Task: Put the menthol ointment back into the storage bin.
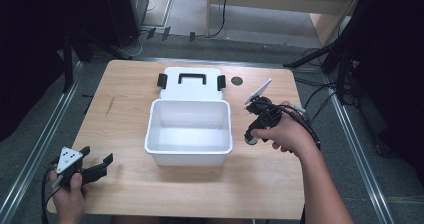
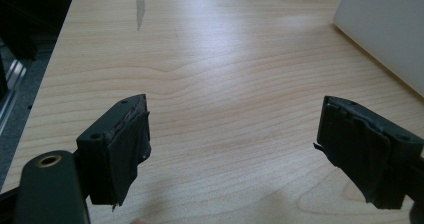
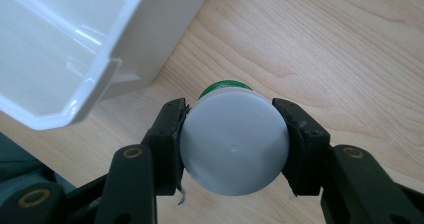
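The right tool (image 3: 234,143) is clamped on a small bottle (image 3: 234,146), one pad on either side of its wide white cap, with a green body just peeking out beyond the cap. In the high view the right tool (image 1: 254,134) and the bottle (image 1: 251,139) sit just right of the white bin (image 1: 189,154), close to its near right corner and apparently clear of the bench (image 1: 125,119), though that view is too small to be sure the base has left the wood.

The grip is on a smooth round cap, so the likeliest trouble is the bottle swivelling or slipping out between the pads if the hand tilts or jolts. If the cap is only loosely screwed on, the body could also sag or drop away from it. The bin's rim (image 3: 75,109) stands right beside the tool; a low carry across could knock the bottle against that wall and dislodge it.

The left tool (image 2: 232,149) rests with its jaws spread wide and nothing between them, over bare bench near the front left corner, well apart from the bottle. The bin's lid (image 1: 191,84) lies behind the bin.
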### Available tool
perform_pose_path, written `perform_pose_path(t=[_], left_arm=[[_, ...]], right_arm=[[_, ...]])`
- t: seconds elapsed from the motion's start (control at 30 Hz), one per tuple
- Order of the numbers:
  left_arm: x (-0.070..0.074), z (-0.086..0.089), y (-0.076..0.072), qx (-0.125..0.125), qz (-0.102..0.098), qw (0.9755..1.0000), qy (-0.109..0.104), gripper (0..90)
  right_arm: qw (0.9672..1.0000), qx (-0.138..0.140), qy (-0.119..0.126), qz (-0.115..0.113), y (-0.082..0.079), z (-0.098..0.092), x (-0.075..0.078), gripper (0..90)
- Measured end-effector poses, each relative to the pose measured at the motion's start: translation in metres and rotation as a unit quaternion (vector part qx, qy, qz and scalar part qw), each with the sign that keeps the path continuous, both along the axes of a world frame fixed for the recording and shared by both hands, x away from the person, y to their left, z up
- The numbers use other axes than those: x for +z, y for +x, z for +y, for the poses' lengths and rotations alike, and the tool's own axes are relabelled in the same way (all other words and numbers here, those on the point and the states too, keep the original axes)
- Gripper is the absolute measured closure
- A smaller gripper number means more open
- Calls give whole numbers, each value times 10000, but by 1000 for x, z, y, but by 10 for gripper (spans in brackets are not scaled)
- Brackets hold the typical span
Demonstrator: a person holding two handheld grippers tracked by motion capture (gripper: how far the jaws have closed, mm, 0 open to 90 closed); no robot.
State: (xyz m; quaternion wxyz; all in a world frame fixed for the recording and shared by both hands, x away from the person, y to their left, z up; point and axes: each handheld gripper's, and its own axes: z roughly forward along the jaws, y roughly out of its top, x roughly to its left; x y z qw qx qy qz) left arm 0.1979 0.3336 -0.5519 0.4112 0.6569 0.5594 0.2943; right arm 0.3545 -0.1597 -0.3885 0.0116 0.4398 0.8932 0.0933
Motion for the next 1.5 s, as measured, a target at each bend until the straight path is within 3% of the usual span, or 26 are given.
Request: perform_pose_path(t=[0.3, 0.97, 1.5], left_arm=[[0, 0, 0, -10, -6, 10000, -11, 149], [0, 0, 1, -17, 53, 10000, 10, 149], [0, -1, 1, -23, 60, 10000, 20, 149]], right_arm=[[9999, 146, -22, -89, 1, 16, 20, 513], [9990, 425, -22, -148, 5, 58, 42, 514], [9979, 634, 37, -127, 6, 82, 42, 513]])
